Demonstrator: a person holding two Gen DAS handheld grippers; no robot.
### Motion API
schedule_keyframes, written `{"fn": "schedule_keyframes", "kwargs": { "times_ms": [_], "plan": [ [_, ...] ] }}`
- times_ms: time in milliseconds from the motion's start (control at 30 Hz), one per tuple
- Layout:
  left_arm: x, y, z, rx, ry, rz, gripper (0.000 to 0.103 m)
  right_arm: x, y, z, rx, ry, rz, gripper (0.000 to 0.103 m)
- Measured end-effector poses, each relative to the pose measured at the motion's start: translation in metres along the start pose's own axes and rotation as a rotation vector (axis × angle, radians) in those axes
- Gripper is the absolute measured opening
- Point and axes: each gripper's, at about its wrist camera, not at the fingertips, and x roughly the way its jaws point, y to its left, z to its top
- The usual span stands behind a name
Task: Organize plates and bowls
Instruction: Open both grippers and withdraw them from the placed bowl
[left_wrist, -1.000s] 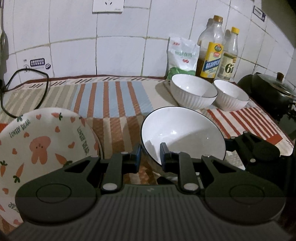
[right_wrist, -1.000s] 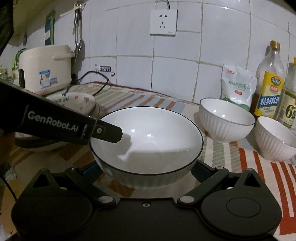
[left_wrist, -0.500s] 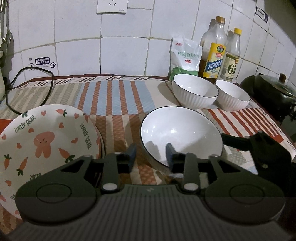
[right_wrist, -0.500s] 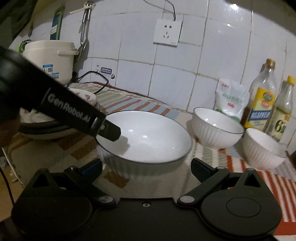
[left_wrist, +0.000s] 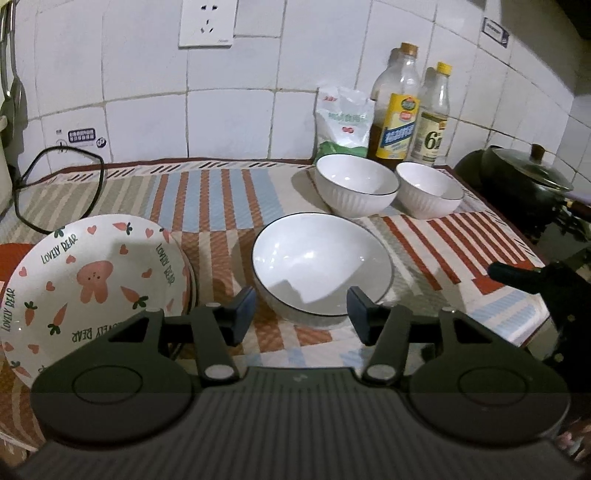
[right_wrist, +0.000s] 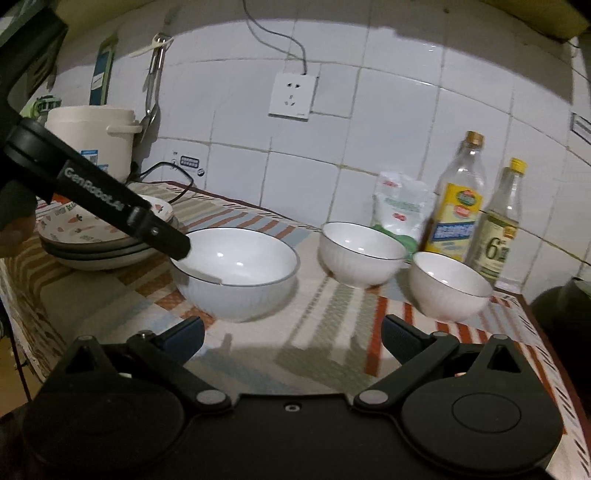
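Bowl (left_wrist: 321, 264) sits on striped cloth (left_wrist: 207, 199), both grippers' jaws spread, empty.

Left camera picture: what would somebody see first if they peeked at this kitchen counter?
Probably the bunny plate with carrots and hearts, lying on top of a stack at the left of the striped cloth. Next, the big white bowl sitting alone in the middle, just beyond the open left tool. Behind it, two smaller white bowls stand side by side near the bottles by the tiled wall.
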Motion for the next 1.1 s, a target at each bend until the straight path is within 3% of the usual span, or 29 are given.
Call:
{"fn": "schedule_keyframes", "kwargs": {
  "times_ms": [500,700,933,1100],
  "plan": [
    [-0.027,-0.034,0.008,0.046,-0.018,-0.007,0.06,-0.056,-0.049,-0.01,0.054,0.016,-0.028,0.103],
    [-0.025,-0.051,0.022,0.054,-0.005,-0.066,0.06,-0.068,-0.078,0.0,0.102,0.012,0.008,0.103],
    [-0.018,-0.068,0.048,0.015,-0.005,-0.158,0.06,-0.061,-0.124,0.011,0.237,0.029,0.034,0.103],
    [0.004,-0.092,0.059,-0.008,-0.026,-0.18,0.06,-0.041,-0.162,0.02,0.367,0.033,0.044,0.103]
  ]
}}
